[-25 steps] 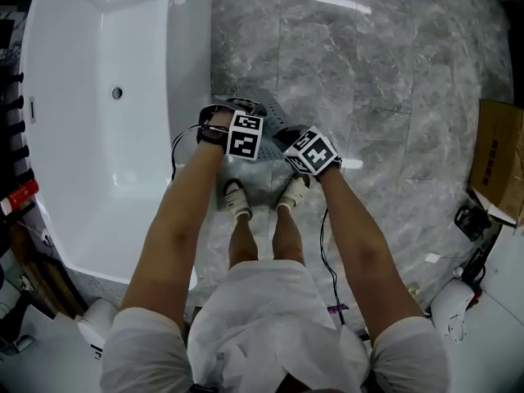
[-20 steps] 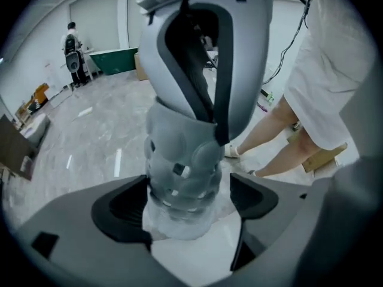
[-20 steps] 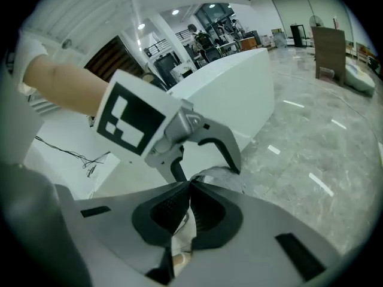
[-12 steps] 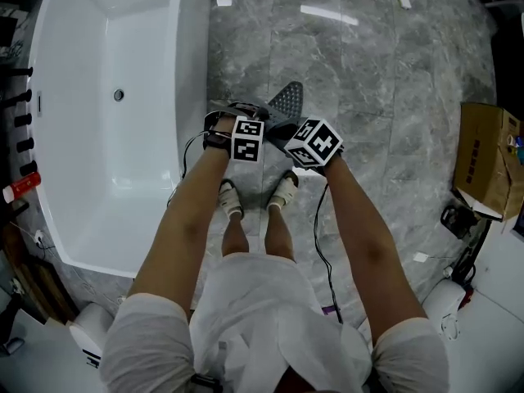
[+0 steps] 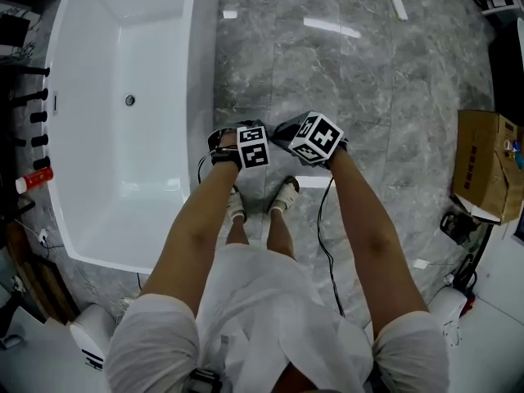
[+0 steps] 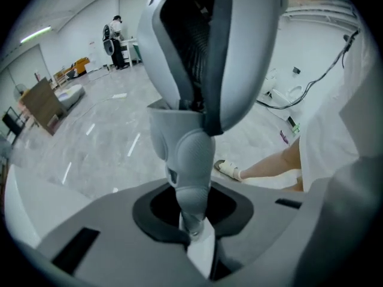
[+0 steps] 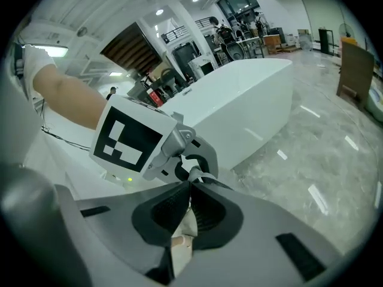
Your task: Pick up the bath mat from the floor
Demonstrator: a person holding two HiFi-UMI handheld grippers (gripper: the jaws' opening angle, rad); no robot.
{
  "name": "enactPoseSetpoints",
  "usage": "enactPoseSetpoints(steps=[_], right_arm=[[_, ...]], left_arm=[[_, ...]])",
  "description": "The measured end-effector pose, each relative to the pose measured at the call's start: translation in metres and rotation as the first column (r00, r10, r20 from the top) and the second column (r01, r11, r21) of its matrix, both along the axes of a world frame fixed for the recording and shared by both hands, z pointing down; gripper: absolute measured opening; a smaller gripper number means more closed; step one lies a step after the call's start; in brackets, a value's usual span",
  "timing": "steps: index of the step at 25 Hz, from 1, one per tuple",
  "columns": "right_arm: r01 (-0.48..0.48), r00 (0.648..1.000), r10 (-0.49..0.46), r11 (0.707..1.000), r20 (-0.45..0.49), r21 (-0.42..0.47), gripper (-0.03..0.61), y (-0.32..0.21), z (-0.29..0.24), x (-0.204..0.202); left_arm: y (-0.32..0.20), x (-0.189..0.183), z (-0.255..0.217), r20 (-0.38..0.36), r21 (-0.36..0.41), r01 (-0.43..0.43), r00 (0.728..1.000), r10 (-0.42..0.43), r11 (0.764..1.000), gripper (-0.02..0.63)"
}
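Observation:
The grey bath mat (image 6: 197, 70) is off the floor and hangs bunched between my two grippers. In the left gripper view it rises as a thick folded roll out of the left gripper (image 6: 191, 226), whose jaws are closing and press on its narrow end. In the right gripper view the right gripper (image 7: 189, 189) is shut on a dark, textured fold of the mat (image 7: 192, 207). From the head view the left gripper (image 5: 246, 143) and right gripper (image 5: 313, 137) are held close together at waist height, and only a sliver of mat (image 5: 281, 129) shows between them.
A white bathtub (image 5: 123, 137) stands at the left, close to my left arm. A cardboard box (image 5: 483, 170) sits at the right on the grey marble floor (image 5: 393, 97). My sandalled feet (image 5: 282, 195) stand below the grippers, and a cable (image 5: 325, 236) trails from the right gripper.
Both grippers rose and came closer together, lifting the mat off the floor. The flat mat corner seen ahead of the grippers half a second ago is gone from the floor.

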State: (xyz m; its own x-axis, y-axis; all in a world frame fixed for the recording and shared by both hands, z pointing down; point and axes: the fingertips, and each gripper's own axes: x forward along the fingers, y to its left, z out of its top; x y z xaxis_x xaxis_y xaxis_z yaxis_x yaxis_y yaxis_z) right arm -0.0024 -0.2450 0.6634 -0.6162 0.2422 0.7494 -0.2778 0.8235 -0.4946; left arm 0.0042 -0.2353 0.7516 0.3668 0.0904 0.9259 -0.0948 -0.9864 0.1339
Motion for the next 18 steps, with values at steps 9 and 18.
enactPoseSetpoints(steps=[9, 18], right_arm=[[-0.035, 0.999, 0.039, 0.995, -0.038, 0.090, 0.032, 0.007, -0.043, 0.035], [-0.400, 0.916, 0.377, 0.852, 0.134, 0.338, 0.032, 0.010, -0.114, 0.083]], left_arm=[[0.034, -0.016, -0.038, 0.107, -0.149, 0.250, 0.966, -0.236, 0.957, 0.046], [0.032, -0.031, -0.115, 0.075, -0.181, 0.466, 0.885, -0.460, 0.866, 0.046]])
